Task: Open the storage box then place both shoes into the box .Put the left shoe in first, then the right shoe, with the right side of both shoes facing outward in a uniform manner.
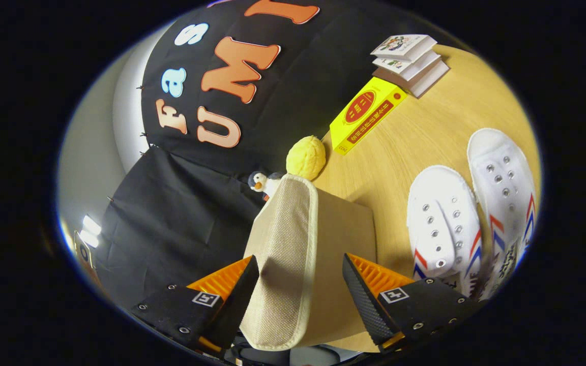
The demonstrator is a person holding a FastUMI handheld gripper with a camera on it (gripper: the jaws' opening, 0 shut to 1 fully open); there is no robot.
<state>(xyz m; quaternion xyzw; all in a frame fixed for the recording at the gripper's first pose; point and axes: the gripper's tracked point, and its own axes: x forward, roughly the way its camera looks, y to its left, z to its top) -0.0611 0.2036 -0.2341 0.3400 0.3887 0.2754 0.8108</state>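
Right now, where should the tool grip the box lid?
On the lid's padded outer edge, coming straight in from the front. The flap stands raised on edge, between the fingers of the open tool, thin enough to pinch across. The shoes lie untouched beside.

**Count of things on your table**

You have one claw with two fingers, set apart with the storage box flap between them. You have one beige fabric storage box, with one lid flap raised. You have two white canvas shoes, lying side by side. You have one yellow carton, one stack of three small books, one yellow walnut-shaped toy and one small penguin figure. All rest on one wooden table.
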